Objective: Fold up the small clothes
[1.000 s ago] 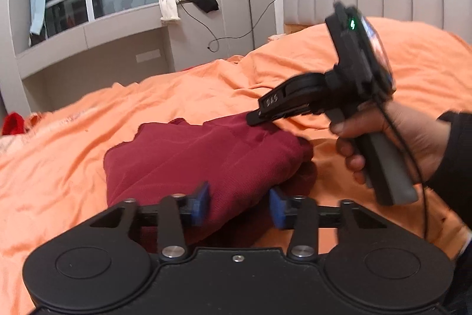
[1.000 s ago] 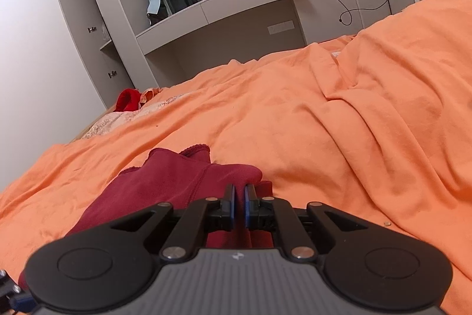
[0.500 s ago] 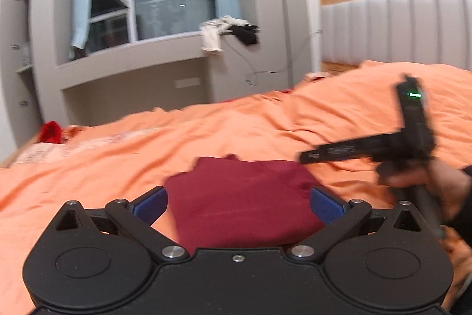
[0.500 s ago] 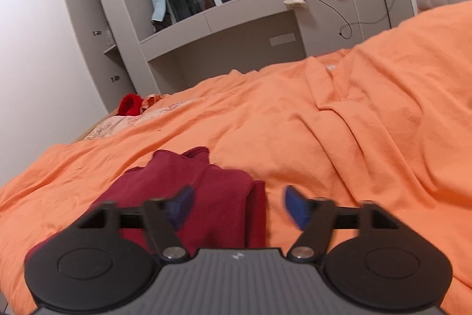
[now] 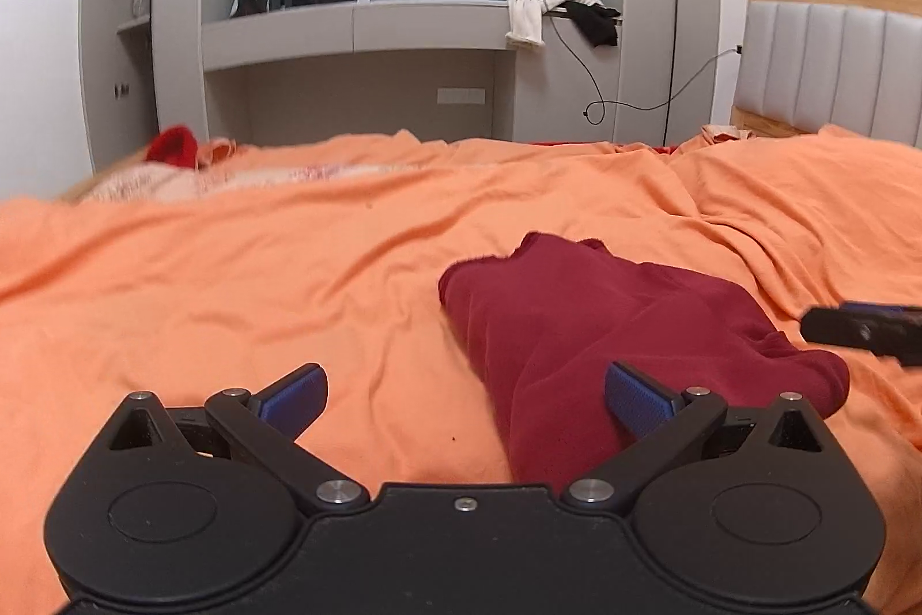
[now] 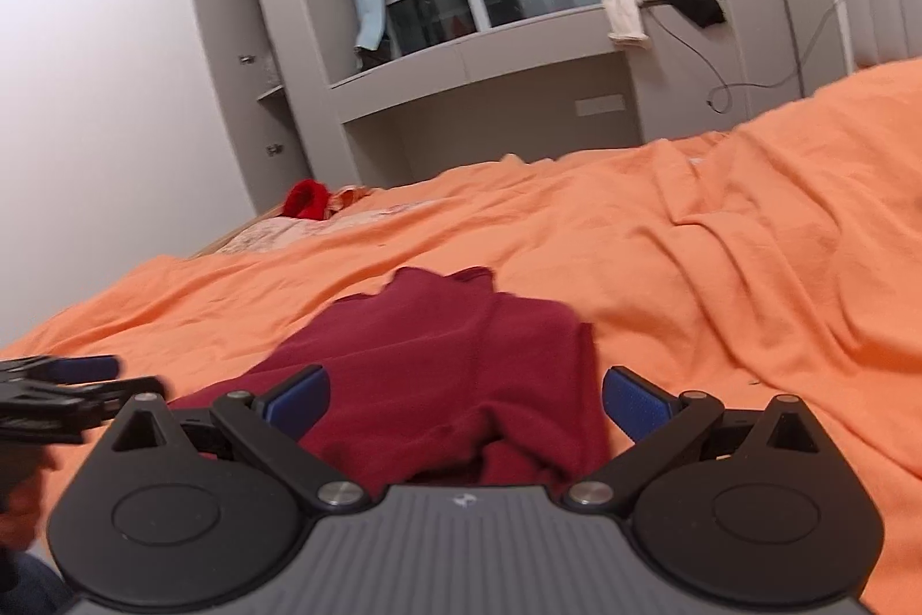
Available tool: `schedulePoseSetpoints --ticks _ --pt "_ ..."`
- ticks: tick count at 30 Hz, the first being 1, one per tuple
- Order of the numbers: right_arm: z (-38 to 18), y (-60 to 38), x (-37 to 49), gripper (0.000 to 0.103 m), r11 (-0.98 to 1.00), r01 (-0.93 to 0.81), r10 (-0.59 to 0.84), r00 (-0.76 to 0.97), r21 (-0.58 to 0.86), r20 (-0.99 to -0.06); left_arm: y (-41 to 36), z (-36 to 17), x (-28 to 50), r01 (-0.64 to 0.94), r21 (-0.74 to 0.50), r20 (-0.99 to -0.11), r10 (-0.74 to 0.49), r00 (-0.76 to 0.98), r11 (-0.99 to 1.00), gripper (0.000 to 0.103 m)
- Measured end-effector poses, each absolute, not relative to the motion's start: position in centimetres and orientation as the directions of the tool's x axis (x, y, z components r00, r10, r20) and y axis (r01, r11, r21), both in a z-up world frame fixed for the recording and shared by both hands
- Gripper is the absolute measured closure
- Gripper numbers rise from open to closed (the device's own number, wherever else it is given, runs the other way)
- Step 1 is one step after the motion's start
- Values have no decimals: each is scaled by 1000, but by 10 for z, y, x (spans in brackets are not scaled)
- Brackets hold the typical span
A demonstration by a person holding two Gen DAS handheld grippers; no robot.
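Note:
A dark red garment lies folded in a loose bundle on the orange bed sheet. My left gripper is open just short of its near left edge; its right pad hangs over the cloth and grips nothing. At that view's right edge the tip of the right gripper shows. In the right wrist view the garment lies straight ahead. My right gripper hovers over its near end with jaws opening wide, the pads pressing nothing. The left gripper shows at the far left.
The orange sheet is wrinkled, with a raised fold to the right. A red item lies at the far left end of the bed. A padded headboard stands at right. Clothes and a cable hang from the grey window ledge.
Both grippers let go of the garment and opened wide. They drew back from it and apart, the left one swinging left so that the garment now lies to its right.

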State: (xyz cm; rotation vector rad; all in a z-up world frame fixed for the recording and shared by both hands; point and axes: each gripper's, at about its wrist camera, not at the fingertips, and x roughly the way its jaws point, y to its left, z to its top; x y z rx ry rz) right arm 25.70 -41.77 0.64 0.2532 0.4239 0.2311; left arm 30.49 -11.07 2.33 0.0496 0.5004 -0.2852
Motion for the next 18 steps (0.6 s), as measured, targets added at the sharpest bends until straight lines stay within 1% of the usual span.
schedulePoseSetpoints --ticks 3,7,9,12,18 --pt "6 -402 249 0 958 -186 260 881 217 -394 -103 12 307 284 -105 -476 -298 827 953 1" --pt "-5 -389 249 0 982 -171 187 871 78 -454 -107 -3 308 309 -105 -486 -320 814 945 1" --pt "-15 -388 251 0 986 -160 159 855 40 -493 -109 -8 307 323 -116 -491 -337 803 939 1" --pt "-27 -394 251 0 985 -164 170 837 57 -520 -113 -15 307 343 -134 -510 -362 780 930 1" --pt "-33 -416 249 0 980 -152 195 826 125 -529 -124 -22 305 362 -100 -510 -360 781 927 1"
